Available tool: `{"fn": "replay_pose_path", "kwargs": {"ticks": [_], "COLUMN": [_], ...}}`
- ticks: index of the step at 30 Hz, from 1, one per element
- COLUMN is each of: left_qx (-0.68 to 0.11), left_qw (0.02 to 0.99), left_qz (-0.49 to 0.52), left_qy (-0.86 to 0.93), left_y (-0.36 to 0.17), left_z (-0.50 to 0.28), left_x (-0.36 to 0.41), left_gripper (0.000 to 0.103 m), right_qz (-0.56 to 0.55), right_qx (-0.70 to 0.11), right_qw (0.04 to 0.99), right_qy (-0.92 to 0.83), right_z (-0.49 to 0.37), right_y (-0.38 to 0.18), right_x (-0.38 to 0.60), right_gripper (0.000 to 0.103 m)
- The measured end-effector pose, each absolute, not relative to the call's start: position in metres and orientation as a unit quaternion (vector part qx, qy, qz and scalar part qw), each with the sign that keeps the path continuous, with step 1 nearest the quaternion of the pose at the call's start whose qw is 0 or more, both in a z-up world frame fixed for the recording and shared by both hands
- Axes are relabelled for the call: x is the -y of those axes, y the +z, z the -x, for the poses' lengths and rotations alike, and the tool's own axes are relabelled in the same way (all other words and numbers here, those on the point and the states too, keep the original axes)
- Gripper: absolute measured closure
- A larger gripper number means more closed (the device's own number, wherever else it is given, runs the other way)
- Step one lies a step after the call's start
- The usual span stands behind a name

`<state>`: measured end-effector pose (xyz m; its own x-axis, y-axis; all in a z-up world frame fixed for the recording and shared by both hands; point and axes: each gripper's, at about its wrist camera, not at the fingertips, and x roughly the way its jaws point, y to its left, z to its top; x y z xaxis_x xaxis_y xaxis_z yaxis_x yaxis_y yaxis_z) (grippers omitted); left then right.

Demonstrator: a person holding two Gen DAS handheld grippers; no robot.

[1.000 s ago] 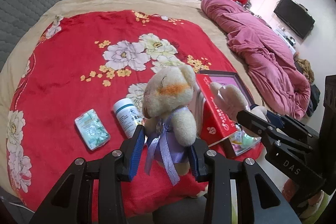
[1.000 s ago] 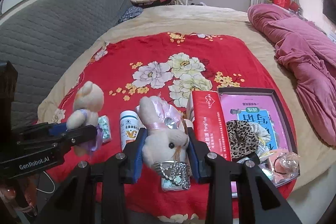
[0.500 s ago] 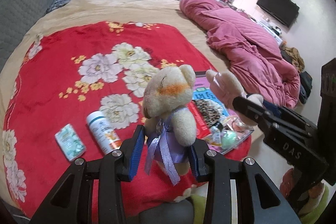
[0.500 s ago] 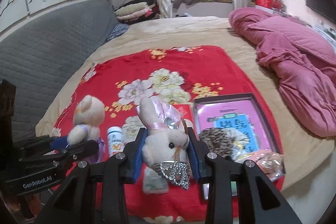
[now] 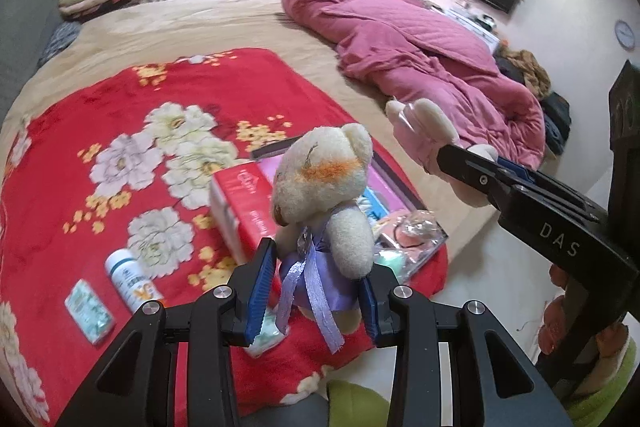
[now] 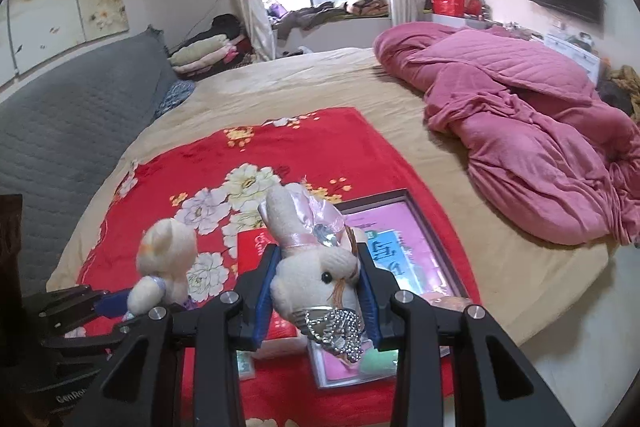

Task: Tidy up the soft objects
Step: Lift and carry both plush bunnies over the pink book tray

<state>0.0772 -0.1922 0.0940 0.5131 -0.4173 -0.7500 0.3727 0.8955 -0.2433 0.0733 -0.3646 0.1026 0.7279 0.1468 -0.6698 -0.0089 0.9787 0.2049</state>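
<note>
The left gripper (image 5: pixel 316 283) is clenched on a cream plush bear in a purple ribbon dress (image 5: pixel 324 195); the right gripper (image 6: pixel 316 297) clamps a white plush rabbit with pink satin ears (image 6: pixel 312 255). Both toys hang clear above the red floral fleece blanket (image 5: pixel 120 155), probably lifted together for sorting apart from the red carton (image 5: pixel 236 203) and white pill bottle (image 5: pixel 130 277) lying on it.

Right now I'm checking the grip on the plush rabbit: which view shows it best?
The right wrist view: the plush rabbit sits face-on, clamped in the right gripper. The left wrist view shows only its ears and back.
</note>
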Motion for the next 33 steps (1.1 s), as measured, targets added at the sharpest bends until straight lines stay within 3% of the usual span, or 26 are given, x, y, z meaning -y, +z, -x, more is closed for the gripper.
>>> {"fn": "replay_pose_path", "kwargs": {"ticks": [16, 33], "left_qx": [-0.45, -0.509], "left_qw": [0.855, 0.818], "left_qz": [-0.002, -0.017], "left_qy": [-0.258, -0.267], "left_y": [0.083, 0.024], "left_z": [-0.101, -0.145], "left_x": [0.252, 0.302], "left_gripper": [0.063, 0.063], "right_qz": [-0.119, -0.14], "right_qx": [-0.37, -0.419], "right_qw": [0.921, 0.897], "right_qy": [0.01, -0.021], "right_z": [-0.081, -0.108], "right_y": [0.093, 0.038], "right_x": [0.414, 0.462], "right_gripper": [0.066, 0.066]}}
